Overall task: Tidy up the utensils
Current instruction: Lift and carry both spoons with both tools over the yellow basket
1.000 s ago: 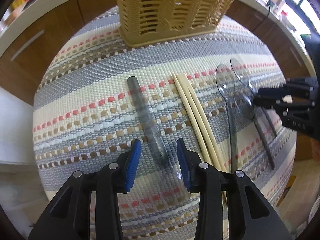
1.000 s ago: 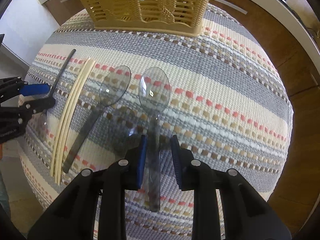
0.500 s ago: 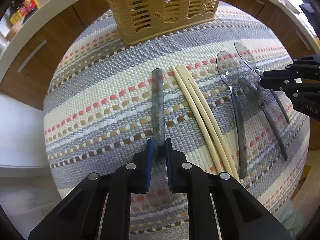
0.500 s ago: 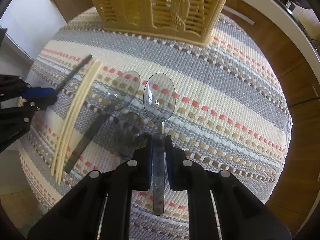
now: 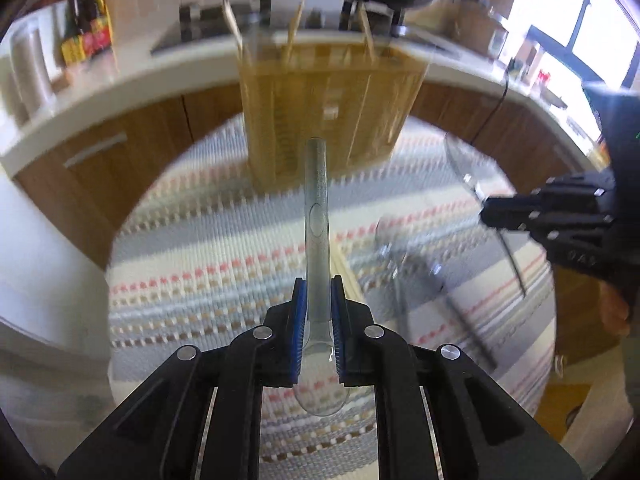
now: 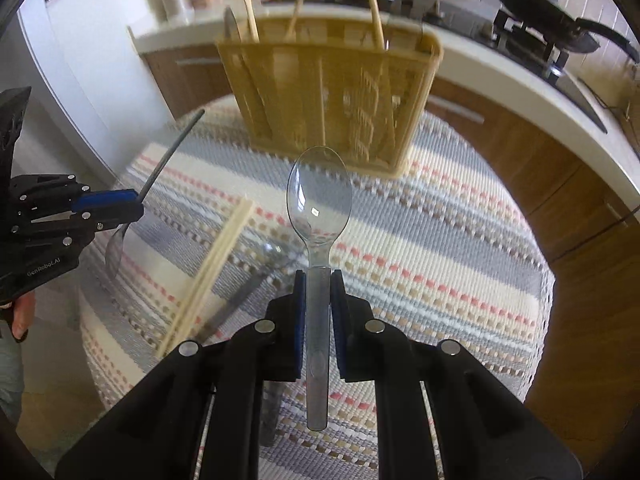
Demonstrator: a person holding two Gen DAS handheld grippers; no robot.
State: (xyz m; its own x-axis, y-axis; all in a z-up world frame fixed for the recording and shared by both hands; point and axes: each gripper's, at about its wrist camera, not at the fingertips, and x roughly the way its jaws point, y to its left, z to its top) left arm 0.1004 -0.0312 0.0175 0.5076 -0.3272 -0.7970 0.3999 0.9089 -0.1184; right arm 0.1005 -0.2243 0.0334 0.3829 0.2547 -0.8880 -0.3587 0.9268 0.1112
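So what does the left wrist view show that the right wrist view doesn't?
Only the left view: the left tool gripping a clear spoon handle forward, bowl toward the camera. Only the right view: the right tool gripping another spoon bowl forward. Both: the yellow basket, the chopsticks and the striped mat.

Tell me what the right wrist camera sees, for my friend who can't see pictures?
The right gripper is shut on the handle of a clear plastic spoon, bowl pointing forward, lifted above a striped woven mat. Behind stands a tan slotted plastic utensil basket holding sticks. At left, the left gripper holds another clear spoon; pale wooden chopsticks lie on the mat.
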